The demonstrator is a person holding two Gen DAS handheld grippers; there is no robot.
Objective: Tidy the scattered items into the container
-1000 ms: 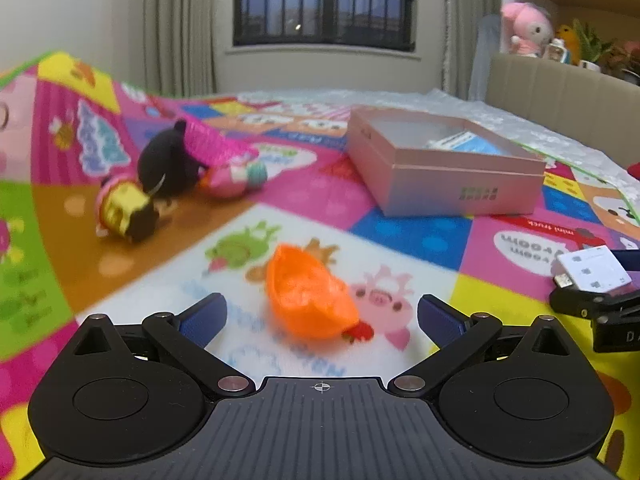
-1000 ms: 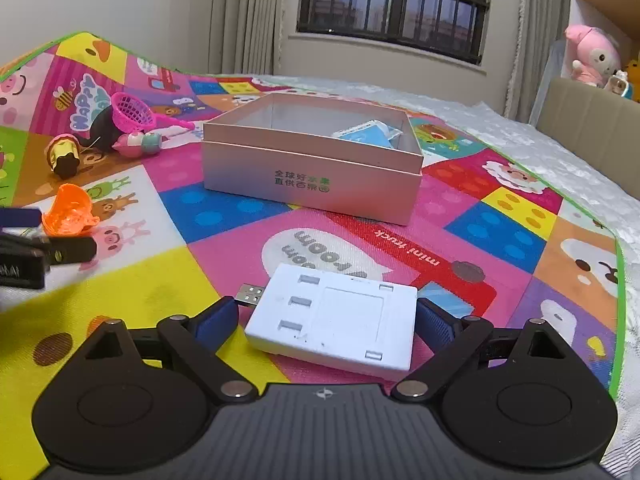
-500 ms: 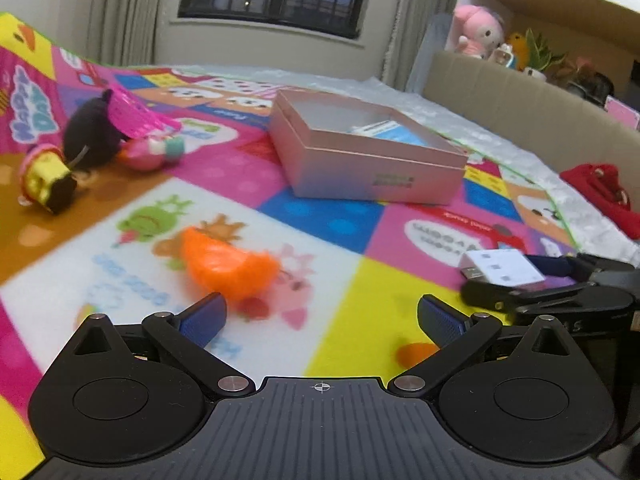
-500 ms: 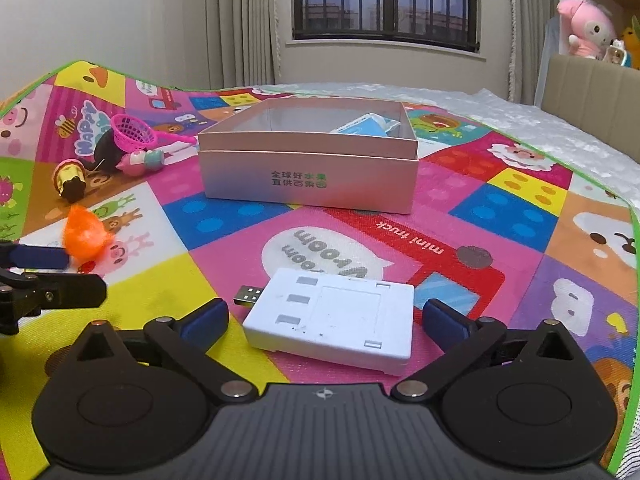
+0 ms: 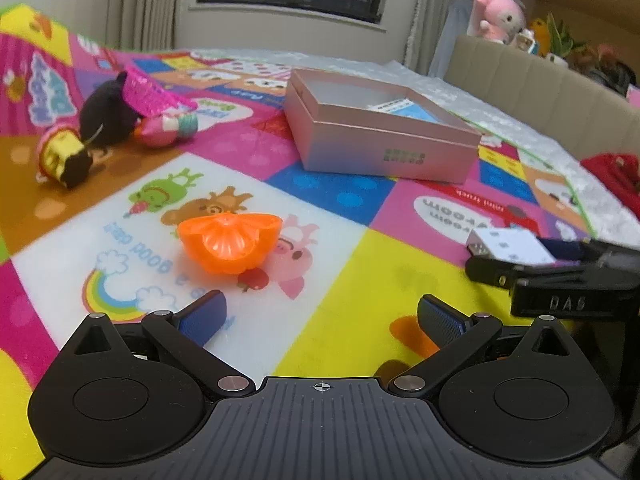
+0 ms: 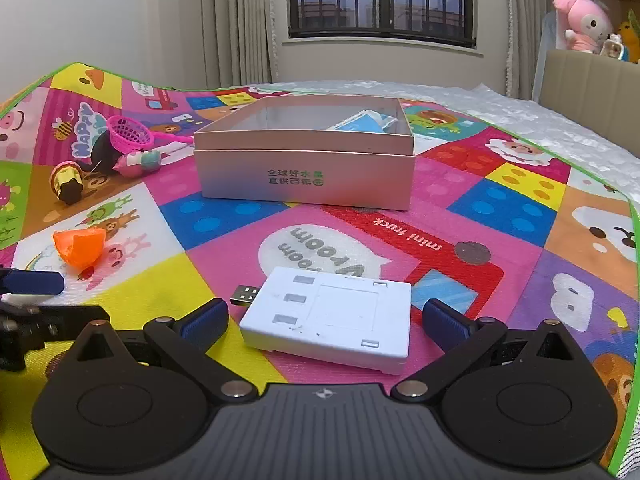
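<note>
A pink open box stands on the play mat with a blue-white packet inside; it also shows in the left wrist view. My right gripper is open, its fingers on either side of a white USB hub lying on the mat. My left gripper is open and empty, just behind an orange half-fruit toy. The orange toy lies left in the right wrist view. The hub and right gripper show at right in the left wrist view.
At far left lie a black toy, a magenta net basket, a pink-green toy and a yellow-black toy. A beige headboard with plush toys and a red cloth are at the right.
My left gripper swung right, then back toward the orange toy, which rolled cut face up. My right gripper stayed around the hub, barely moving.
</note>
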